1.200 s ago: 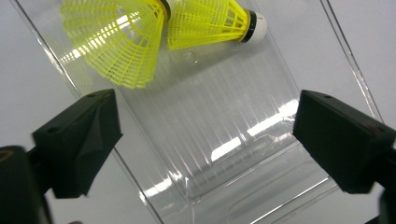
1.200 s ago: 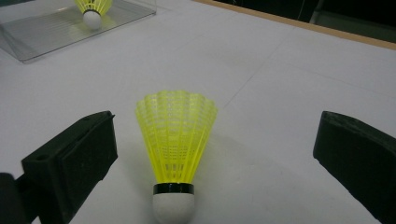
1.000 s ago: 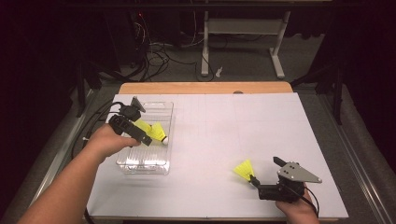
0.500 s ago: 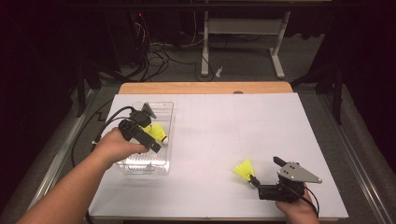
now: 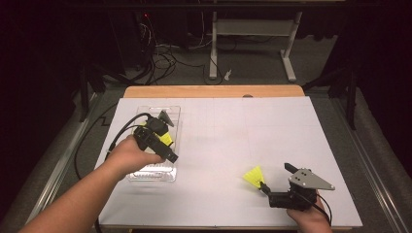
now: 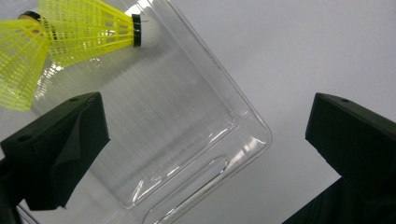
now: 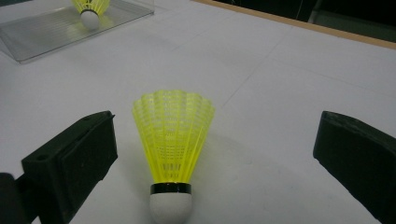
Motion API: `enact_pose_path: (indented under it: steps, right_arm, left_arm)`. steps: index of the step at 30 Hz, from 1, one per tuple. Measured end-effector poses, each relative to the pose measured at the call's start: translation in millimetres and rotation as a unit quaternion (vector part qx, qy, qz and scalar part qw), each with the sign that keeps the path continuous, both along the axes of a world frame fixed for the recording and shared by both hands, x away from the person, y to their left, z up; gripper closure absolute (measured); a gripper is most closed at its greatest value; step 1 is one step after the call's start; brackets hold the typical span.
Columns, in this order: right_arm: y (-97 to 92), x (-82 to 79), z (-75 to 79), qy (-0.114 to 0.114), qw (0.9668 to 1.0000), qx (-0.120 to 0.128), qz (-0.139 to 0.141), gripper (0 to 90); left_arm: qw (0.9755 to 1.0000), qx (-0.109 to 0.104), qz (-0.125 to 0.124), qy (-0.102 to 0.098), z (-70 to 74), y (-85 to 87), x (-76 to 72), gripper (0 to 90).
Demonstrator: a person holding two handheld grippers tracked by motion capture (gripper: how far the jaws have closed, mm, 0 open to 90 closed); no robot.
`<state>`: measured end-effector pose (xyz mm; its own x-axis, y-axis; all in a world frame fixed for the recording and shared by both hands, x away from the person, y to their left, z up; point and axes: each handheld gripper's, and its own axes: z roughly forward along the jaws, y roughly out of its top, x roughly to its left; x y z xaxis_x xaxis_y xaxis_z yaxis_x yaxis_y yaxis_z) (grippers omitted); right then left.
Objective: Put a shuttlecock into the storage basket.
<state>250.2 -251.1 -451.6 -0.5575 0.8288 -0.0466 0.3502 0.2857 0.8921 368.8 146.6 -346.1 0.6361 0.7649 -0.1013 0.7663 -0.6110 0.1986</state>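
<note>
A clear plastic tray lies at the table's left. In the left gripper view two yellow shuttlecocks lie in the tray, near one end. My left gripper hovers open over the tray; nothing is between its jaws, which straddle the tray's corner. Another yellow shuttlecock lies on the white table at the front right, cork toward my right gripper. That gripper is open, and the shuttlecock lies between the jaws without touching them.
White paper covers the table, with a wooden strip along the far edge. Cables trail off the left side. The tray lies far off in the right gripper view, a shuttlecock in it.
My left hand and gripper have shifted over the tray, a little right and toward the near end. The right gripper and the shuttlecock in front of it have stayed put.
</note>
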Motion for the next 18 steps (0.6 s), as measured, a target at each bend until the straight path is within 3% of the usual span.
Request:
enact_pose_path:
  steps: [18]
  right_arm:
    - [-3.1,-2.5,2.6,-0.003,1.0,0.006,-0.006,0.2]
  left_arm:
    - [0.9999,-0.005,-0.012,0.002,0.3,-8.1,-9.0,0.7]
